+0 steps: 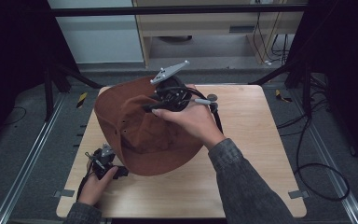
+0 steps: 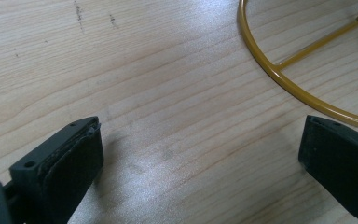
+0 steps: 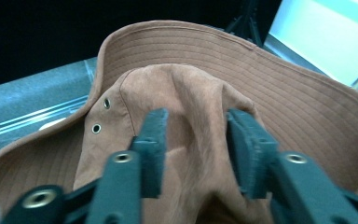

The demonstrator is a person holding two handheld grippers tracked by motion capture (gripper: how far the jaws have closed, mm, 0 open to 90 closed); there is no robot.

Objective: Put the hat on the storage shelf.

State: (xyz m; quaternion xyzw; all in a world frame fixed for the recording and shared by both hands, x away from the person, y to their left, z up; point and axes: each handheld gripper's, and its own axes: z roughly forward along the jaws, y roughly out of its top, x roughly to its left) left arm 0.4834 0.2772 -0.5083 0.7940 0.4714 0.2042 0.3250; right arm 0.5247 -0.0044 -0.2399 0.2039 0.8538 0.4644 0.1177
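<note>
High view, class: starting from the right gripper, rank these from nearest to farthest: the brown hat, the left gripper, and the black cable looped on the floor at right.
1. Brown hat: pinched at its crown by the right gripper, mid-table.
2. Left gripper: near-left part of the table, beside the hat's brim.
3. Black cable: on the floor, off the table's right edge.

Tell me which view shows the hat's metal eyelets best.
The right gripper view: two eyelets sit close and sharp on the brown hat, left of the right gripper pinching the crown. The high view shows them as faint dots; the left gripper view shows table and a yellow wire ring.
</note>
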